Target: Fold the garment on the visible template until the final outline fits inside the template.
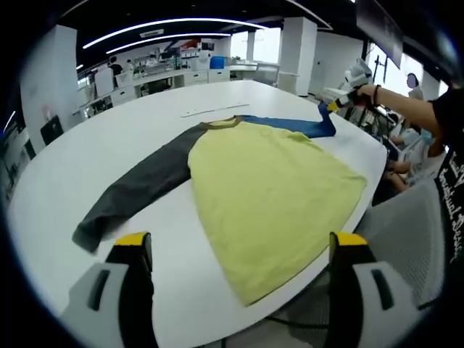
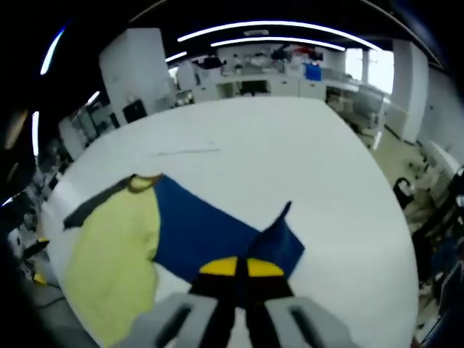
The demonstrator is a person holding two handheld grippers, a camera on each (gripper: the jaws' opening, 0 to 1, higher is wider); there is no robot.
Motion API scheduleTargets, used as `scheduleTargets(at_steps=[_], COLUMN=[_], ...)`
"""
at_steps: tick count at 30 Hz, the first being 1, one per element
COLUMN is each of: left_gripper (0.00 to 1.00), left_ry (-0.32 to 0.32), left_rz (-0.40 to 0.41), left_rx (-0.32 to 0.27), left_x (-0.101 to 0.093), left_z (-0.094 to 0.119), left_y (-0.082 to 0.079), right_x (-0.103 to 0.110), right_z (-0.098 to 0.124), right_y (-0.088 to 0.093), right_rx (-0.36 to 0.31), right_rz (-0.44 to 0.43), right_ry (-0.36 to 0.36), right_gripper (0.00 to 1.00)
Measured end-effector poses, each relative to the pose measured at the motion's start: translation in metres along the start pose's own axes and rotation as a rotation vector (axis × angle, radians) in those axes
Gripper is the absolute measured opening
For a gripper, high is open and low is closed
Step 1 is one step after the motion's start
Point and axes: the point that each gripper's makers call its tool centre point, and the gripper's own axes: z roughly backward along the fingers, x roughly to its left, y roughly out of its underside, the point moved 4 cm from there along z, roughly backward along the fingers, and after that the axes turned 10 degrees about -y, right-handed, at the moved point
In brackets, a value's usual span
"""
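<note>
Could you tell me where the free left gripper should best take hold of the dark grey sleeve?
Probably at the cuff end of the dark grey sleeve. It lies flat and straight on the white table, nearest the open left gripper, so come from the table's near edge, pinching across the cuff's width.

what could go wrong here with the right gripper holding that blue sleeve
The right gripper pinches only the blue sleeve cuff, so the fabric could slip free mid-fold. The yellow body's hem lies at the table edge and might slide off if dragged. The left gripper is open and pins nothing.
</note>
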Motion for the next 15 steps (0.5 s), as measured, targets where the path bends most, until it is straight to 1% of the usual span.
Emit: scheduleTargets(at_steps=[3, 5, 7, 9, 11, 13, 14, 15], left_gripper=[0.99, 0.99, 0.99, 0.99, 0.99, 0.99, 0.99, 0.99], left_ry=[0.002, 0.0, -0.006, -0.017, -0.016, -0.014, -0.014, -0.016], left_rz=[0.001, 0.0, -0.008, -0.015, -0.015, -0.008, -0.004, -0.001], left_rx=[-0.006, -0.007, -0.007, -0.008, -0.011, -0.012, -0.014, -0.015], left_x=[-0.001, 0.0, 0.0, 0.002, 0.002, 0.001, 0.001, 0.001], left_z=[0.0, 0.0, -0.001, -0.001, -0.001, -0.001, -0.002, -0.002], left_y=[-0.001, -0.001, -0.001, -0.001, -0.002, -0.002, -0.002, -0.003], right_x=[0.015, 0.016, 0.026, 0.027, 0.04, 0.039, 0.049, 0.053], right_z=[-0.004, -0.009, -0.012, -0.018, -0.021, -0.031, -0.031, -0.032], right_y=[-0.004, -0.008, -0.01, -0.014, -0.014, -0.02, -0.019, -0.019], right_rx=[0.003, 0.006, 0.006, 0.004, 0.012, 0.017, 0.02, 0.021], right_rz=[0.018, 0.024, 0.031, 0.035, 0.043, 0.056, 0.063, 0.066], right_ry=[-0.019, -0.029, -0.041, -0.048, -0.06, -0.072, -0.078, -0.083], right_gripper=[0.0, 0.0, 0.0, 0.0, 0.0, 0.0, 0.0, 0.0])
